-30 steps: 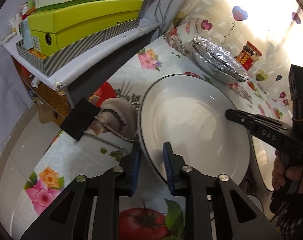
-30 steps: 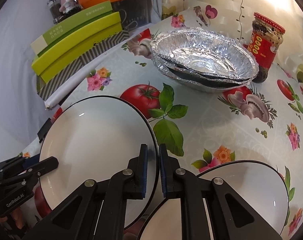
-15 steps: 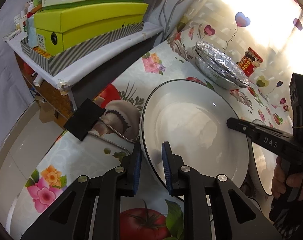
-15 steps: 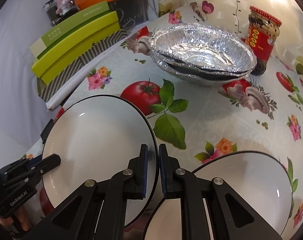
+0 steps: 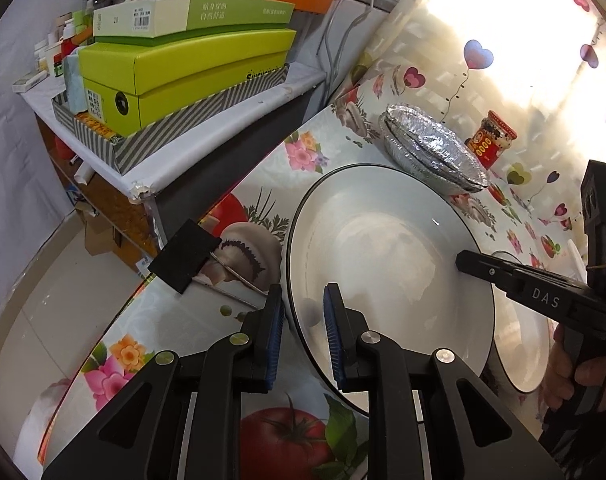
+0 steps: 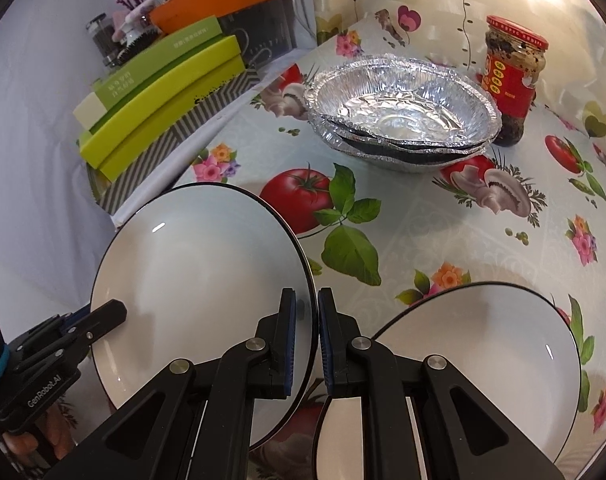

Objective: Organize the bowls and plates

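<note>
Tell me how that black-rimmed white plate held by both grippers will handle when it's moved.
The white plate looks glazed and glossy, so probably slippery in the thin rim grips of the left gripper and right gripper. Likely rigid, fairly heavy and breakable. Its lifted edge hangs over the second plate, so a slip could chip both.

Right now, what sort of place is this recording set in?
Most likely a lived-in home dining or kitchen corner: a table under a vegetable-print oilcloth, a sauce jar beside stacked foil pans, and a side shelf piled with boxes.
</note>
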The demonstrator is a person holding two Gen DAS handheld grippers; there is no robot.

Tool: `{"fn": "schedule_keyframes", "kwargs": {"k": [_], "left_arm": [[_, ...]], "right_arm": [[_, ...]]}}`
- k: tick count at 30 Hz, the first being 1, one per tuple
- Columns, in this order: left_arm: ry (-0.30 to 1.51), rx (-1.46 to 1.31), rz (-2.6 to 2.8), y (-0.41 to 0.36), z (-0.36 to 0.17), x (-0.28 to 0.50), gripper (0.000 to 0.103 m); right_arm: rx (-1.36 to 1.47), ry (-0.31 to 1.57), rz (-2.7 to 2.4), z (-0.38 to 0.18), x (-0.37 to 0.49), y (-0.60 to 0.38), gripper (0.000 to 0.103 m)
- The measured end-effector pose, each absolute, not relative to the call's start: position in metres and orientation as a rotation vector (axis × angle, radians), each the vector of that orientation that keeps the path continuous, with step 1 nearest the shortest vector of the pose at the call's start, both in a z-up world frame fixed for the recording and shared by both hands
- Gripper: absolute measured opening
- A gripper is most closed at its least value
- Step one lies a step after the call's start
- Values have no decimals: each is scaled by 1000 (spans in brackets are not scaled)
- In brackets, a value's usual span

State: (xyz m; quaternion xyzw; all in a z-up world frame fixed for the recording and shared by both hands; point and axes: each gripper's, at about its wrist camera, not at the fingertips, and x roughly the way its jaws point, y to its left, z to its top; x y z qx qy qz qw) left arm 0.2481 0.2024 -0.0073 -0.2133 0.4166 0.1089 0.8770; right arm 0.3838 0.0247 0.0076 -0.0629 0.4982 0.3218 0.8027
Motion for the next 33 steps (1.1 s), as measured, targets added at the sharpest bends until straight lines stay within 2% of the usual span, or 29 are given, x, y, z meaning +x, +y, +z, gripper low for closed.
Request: {"fn": "schedule_keyframes", "kwargs": {"k": [17,33], "left_arm": [[850,-427,193,186,12,218,21],[866,-420,151,163,10,181,21]], "right_arm": [[-108,1071,668,31,344,-1,12],[-87,1082,640,32,289,-36,12]]}}
